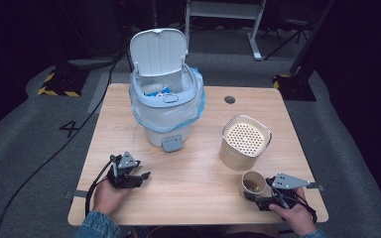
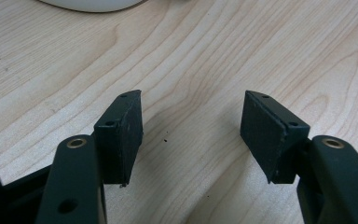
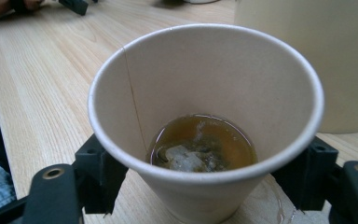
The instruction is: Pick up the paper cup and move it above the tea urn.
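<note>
Right gripper view shows the right gripper (image 3: 205, 186) with its jaws closed low around the paper cup (image 3: 205, 116) beside the strainer canister (image 3: 307, 56). Thin-walled and holding tea, it likely crushes or spills easily. Left gripper (image 2: 191, 130) jaws gape empty.

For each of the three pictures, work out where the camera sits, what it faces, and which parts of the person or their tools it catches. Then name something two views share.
High view: above the person's side, facing forward and down on the wooden table, the bin, the canister; both hands and forearms enter from below.
Left gripper view: on the left gripper, facing bare tabletop; its jaws stand open.
Right gripper view: on the right gripper, facing the paper cup between its jaws.
Shared: the cup of brown liquid shows in the high and right gripper views.
</note>
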`<action>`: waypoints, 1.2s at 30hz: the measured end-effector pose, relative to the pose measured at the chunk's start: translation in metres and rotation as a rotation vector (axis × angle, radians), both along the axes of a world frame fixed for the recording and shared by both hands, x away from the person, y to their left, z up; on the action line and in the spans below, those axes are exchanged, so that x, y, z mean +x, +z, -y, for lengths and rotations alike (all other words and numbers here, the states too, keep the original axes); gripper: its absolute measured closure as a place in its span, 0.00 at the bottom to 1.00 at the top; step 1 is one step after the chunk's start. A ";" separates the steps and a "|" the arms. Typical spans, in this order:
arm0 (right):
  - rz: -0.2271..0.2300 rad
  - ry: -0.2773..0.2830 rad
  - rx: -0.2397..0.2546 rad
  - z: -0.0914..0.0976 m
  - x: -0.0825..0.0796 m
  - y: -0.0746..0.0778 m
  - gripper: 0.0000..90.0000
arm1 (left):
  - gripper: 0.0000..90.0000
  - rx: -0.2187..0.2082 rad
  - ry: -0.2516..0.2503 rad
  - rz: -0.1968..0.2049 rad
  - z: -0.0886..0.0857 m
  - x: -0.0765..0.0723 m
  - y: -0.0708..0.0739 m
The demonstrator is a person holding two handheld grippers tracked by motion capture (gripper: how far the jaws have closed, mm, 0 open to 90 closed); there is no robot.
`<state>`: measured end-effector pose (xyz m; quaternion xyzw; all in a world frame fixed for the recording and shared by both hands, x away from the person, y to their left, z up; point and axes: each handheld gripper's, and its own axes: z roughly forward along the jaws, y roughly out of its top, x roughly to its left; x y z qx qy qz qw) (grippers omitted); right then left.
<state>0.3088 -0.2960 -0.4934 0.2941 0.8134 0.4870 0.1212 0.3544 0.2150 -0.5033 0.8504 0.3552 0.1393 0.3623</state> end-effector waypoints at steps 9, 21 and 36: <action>0.027 0.016 0.034 0.006 0.001 0.007 0.32 | 0.44 -0.003 0.011 0.000 0.001 0.000 0.000; 0.084 0.053 0.076 0.017 0.001 0.045 0.33 | 0.44 -0.002 0.012 0.001 0.001 0.000 0.000; 0.183 0.027 0.029 0.022 0.018 0.118 0.33 | 0.43 -0.004 0.016 -0.001 0.002 0.000 0.000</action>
